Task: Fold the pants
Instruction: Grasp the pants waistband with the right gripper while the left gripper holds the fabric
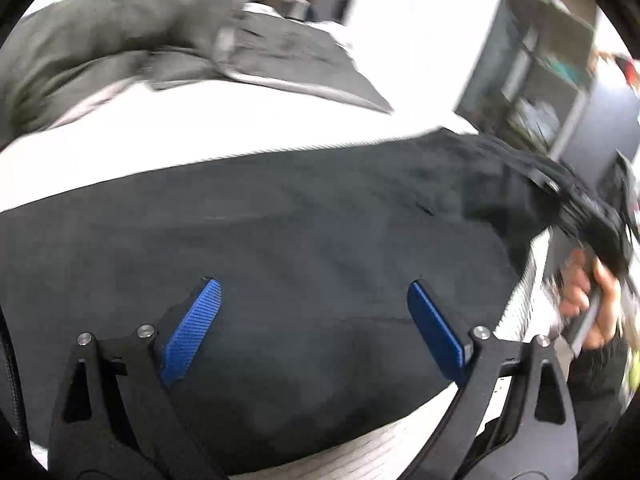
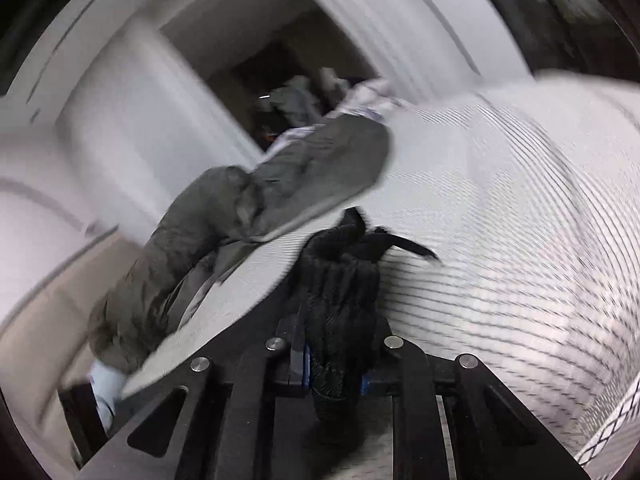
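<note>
Black pants point(image 1: 304, 240) lie spread across the white bed point(image 1: 280, 120) in the left wrist view. My left gripper point(image 1: 314, 316) is open, its blue pads point(image 1: 192, 332) wide apart just above the black fabric, holding nothing. My right gripper point(image 2: 334, 364) is shut on the bunched elastic waistband of the black pants point(image 2: 340, 292). In the left wrist view the right gripper and the hand on it point(image 1: 592, 304) hold that waistband point(image 1: 560, 196) lifted at the right edge of the bed.
Grey-green pants point(image 1: 120, 40) lie crumpled at the far side of the bed, also in the right wrist view point(image 2: 248, 216). A white striped bedsheet point(image 2: 500, 220) covers the bed. Dark shelving point(image 1: 552, 92) stands beyond the bed's right side. Both views are motion-blurred.
</note>
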`<state>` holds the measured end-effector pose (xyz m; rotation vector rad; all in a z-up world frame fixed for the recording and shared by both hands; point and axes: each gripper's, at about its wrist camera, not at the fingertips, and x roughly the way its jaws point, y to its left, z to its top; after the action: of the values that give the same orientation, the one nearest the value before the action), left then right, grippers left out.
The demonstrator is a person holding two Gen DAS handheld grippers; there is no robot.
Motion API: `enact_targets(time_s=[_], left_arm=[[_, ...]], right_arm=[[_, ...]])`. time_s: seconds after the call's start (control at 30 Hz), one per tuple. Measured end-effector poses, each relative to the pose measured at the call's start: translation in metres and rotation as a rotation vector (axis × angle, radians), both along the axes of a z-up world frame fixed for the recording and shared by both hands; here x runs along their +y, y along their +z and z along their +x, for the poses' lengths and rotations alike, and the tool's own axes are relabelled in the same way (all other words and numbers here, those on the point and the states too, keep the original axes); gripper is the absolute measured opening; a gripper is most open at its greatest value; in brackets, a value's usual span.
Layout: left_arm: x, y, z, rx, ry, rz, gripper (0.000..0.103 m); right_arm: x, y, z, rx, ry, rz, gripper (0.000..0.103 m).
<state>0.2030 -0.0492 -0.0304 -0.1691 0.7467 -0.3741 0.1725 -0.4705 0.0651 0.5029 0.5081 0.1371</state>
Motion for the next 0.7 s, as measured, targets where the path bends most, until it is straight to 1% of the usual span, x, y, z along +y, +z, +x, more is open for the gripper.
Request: enact_targets(time_s=[0.07,0.1,0.13,0.23,0.27,0.37,0.43,0.47,0.5,0.53,0.57,0.6,0.63,0.7], left_arm=[[0.040,0.004,-0.011,-0.011,0.066,-0.051,0.094],[0.058,0.004,-0.016,-0.011,0.104,-0.072,0.094],[0.078,0.003,-0.021,0.000,0.140,-0.099,0.094],[0.135,-0.006,-0.043,0.038,0.226,-0.181,0.094],[0.150,-0.008,-0.048,0.041,0.254,-0.199,0.094],[0.194,-0.013,-0.065,0.045,0.334,-0.239,0.094],[0.224,-0.018,-0.075,0.055,0.385,-0.272,0.094],[0.237,-0.020,-0.079,0.060,0.408,-0.292,0.094],[0.247,-0.022,-0.075,0.067,0.424,-0.306,0.094],[0.257,-0.023,-0.075,0.076,0.436,-0.330,0.094],[0.259,-0.024,-0.076,0.076,0.435,-0.350,0.094],[0.261,-0.024,-0.079,0.073,0.427,-0.362,0.094],[0.262,-0.025,-0.083,0.068,0.413,-0.359,0.094],[0.256,-0.023,-0.082,0.063,0.391,-0.324,0.094]], right_arm=[[0.029,0.016,0.000,-0.033,0.062,-0.048,0.015],[0.052,0.024,0.002,-0.048,0.102,-0.074,0.015],[0.065,0.027,0.004,-0.055,0.125,-0.086,0.015],[0.129,0.038,0.018,-0.072,0.235,-0.130,0.014],[0.157,0.042,0.024,-0.075,0.290,-0.146,0.013],[0.226,0.049,0.040,-0.090,0.434,-0.153,0.012],[0.287,0.051,0.046,-0.090,0.572,-0.165,0.012],[0.319,0.050,0.050,-0.076,0.651,-0.174,0.013],[0.351,0.043,0.053,-0.043,0.751,-0.186,0.014],[0.375,0.033,0.048,-0.001,0.847,-0.197,0.018],[0.400,0.019,0.048,0.055,0.945,-0.218,0.020],[0.422,0.002,0.044,0.126,1.031,-0.264,0.022],[0.437,-0.015,0.038,0.186,1.086,-0.329,0.026],[0.439,-0.032,0.025,0.229,1.122,-0.396,0.028]])
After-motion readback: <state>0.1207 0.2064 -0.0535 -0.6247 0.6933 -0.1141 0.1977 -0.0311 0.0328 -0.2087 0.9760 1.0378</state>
